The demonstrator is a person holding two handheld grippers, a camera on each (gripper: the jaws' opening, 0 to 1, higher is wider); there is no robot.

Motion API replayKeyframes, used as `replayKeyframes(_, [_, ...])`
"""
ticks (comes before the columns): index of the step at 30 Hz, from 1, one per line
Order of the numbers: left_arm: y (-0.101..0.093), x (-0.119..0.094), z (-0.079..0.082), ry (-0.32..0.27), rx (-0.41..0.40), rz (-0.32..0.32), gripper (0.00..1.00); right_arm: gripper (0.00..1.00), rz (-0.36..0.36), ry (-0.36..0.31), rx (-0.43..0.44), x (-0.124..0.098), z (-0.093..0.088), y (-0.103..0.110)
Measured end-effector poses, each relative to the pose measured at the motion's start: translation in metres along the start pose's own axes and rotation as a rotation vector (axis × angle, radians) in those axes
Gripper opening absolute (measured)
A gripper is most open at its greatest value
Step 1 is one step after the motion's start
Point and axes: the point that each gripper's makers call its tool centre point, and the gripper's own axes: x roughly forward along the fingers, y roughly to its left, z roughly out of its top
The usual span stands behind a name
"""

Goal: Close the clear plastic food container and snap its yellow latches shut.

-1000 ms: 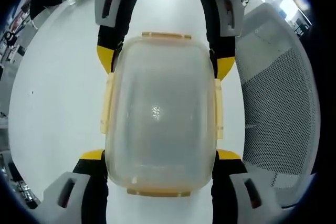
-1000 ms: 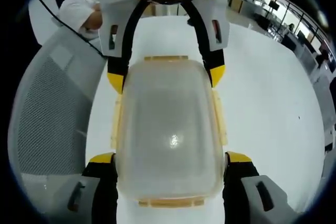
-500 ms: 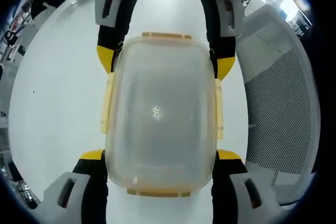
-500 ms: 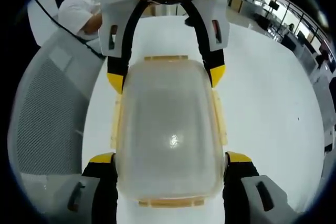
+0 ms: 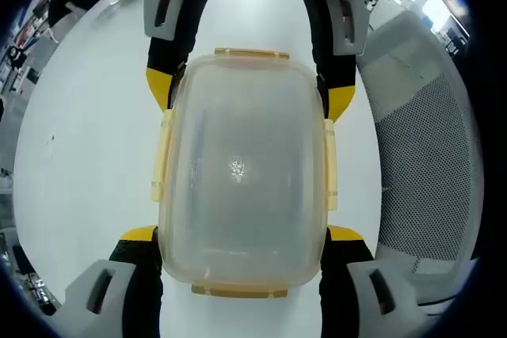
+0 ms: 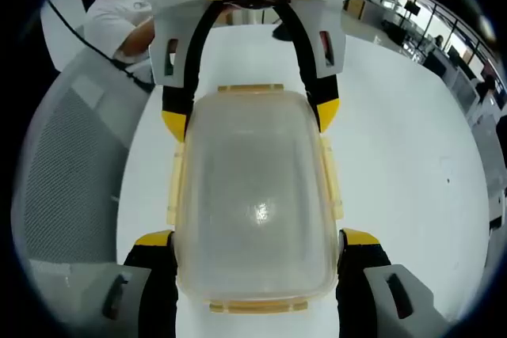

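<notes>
The container sits on the table, between both grippers' jaws. A chair stands beside the table.

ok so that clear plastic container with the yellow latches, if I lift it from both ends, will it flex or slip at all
The container looks empty, so it is probably light. Its thin, clear lid may flex a little under pressure. The plastic seems smooth and glossy, so it could slip between the left claw and the right claw; the yellow latches along its sides might offer firmer edges.
</notes>
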Motion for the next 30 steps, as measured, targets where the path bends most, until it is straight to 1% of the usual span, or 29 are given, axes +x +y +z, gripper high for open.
replayKeyframes(24, [0.027, 0.001, 0.003, -0.013, -0.004, 0.002, 0.83, 0.83, 0.000, 0.006, 0.004, 0.000, -0.001, -0.028])
replayKeyframes(30, [0.032, 0.001, 0.004, -0.018, -0.006, 0.003, 0.83, 0.83, 0.001, 0.010, 0.003, 0.000, -0.001, -0.032])
